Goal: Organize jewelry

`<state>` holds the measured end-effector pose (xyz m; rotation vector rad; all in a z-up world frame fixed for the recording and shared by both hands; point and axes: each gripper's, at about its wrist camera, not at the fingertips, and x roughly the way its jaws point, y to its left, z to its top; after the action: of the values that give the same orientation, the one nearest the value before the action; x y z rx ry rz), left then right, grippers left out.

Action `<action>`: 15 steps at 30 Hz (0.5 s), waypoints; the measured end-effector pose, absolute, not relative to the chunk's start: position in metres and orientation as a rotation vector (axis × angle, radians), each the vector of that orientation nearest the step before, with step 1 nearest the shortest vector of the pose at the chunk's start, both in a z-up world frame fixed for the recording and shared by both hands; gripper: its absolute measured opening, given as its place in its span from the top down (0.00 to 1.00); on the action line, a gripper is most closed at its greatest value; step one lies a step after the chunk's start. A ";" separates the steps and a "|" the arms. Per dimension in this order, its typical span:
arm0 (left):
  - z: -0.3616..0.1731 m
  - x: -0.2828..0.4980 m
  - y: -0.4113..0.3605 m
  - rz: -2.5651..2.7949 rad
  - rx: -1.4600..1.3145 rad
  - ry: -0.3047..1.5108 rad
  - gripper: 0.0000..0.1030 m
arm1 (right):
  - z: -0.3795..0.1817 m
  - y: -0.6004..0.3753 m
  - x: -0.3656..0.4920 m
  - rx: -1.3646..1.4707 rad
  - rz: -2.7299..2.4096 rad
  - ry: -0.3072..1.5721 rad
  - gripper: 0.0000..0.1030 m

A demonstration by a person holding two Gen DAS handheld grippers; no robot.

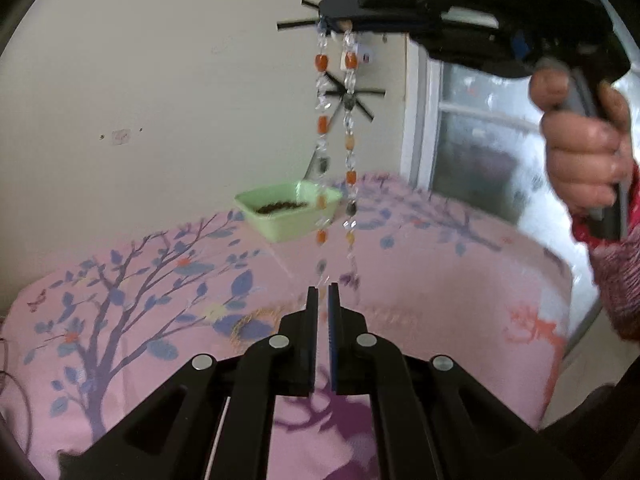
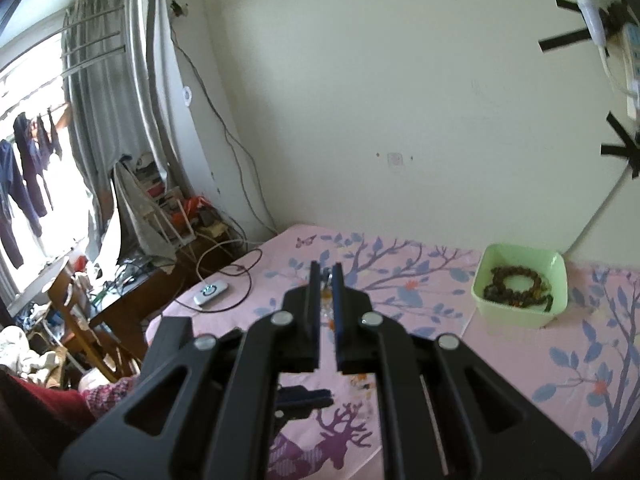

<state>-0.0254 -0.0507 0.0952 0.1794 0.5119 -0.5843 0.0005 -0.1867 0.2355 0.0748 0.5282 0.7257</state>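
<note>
Left wrist view: right hand-held gripper (image 1: 334, 30) up high, clamped on a beaded necklace (image 1: 334, 152) of orange and clear beads, two strands dangling down to just above the pink tree-print table (image 1: 120, 280). Left hand-held gripper (image 1: 323, 292) nearly closed, narrow slit, gripping nothing. Green tray (image 2: 520, 286) at the back by the wall, dark bead bracelet (image 2: 516, 286) inside.

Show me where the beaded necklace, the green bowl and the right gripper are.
beaded necklace (image 1: 322, 124): left wrist view, orange bead on its left strand.
green bowl (image 2: 520, 316): right wrist view, front wall.
right gripper (image 1: 334, 26): left wrist view, fingertips.
</note>
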 end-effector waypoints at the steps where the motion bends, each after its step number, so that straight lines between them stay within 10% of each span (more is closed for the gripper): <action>1: 0.093 -0.026 -0.051 -0.567 0.190 0.530 1.00 | 0.232 -0.186 -0.002 0.078 0.731 0.534 0.95; 15: 0.046 -0.017 0.008 -0.236 0.151 0.790 1.00 | 0.195 -0.181 -0.038 0.147 0.796 0.590 0.95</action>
<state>-0.0168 0.0079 0.0455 0.1509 0.7898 -0.2362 -0.0381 -0.1809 0.1951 0.1469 0.5902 0.7957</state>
